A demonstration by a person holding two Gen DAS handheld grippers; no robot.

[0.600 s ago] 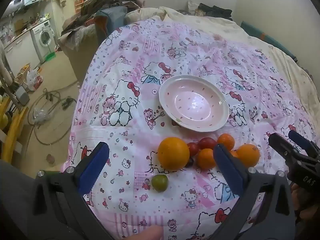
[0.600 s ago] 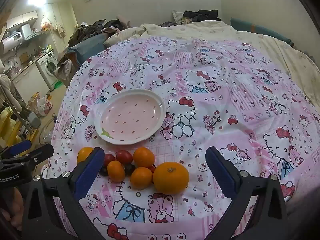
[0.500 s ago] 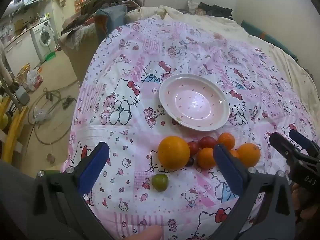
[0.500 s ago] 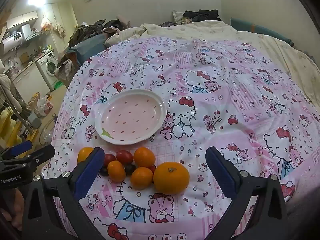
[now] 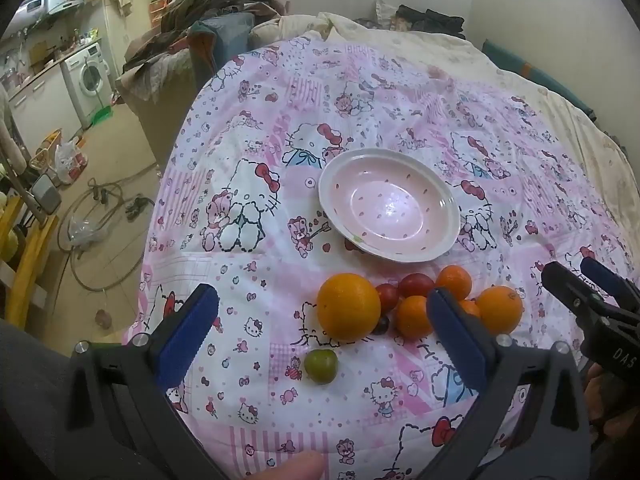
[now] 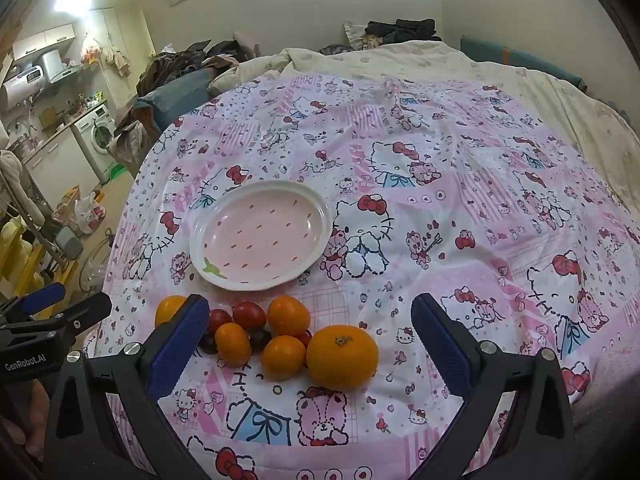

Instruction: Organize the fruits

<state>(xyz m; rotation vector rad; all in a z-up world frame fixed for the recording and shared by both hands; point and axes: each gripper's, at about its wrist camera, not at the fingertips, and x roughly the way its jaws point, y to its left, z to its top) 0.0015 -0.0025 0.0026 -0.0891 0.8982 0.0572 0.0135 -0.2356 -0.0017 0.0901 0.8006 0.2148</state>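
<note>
An empty pink plate (image 5: 389,205) (image 6: 262,235) lies on the Hello Kitty bedsheet (image 5: 280,128). In front of it is a cluster of fruit: a big orange (image 5: 348,306) (image 6: 342,357), several small oranges (image 5: 499,309) (image 6: 288,316), red tomatoes (image 5: 416,285) (image 6: 249,315) and dark grapes (image 6: 260,338). A small green fruit (image 5: 321,366) lies apart, nearer me. My left gripper (image 5: 320,336) is open and empty above the fruit's near side. My right gripper (image 6: 310,346) is open and empty, with the big orange between its fingers in view.
The bed's edge drops to the floor on the left, with hoses (image 5: 96,216), a washing machine (image 5: 90,78) and clutter. Piled clothes (image 6: 192,60) and a cream duvet (image 6: 440,60) lie at the far end. Each gripper shows in the other's view.
</note>
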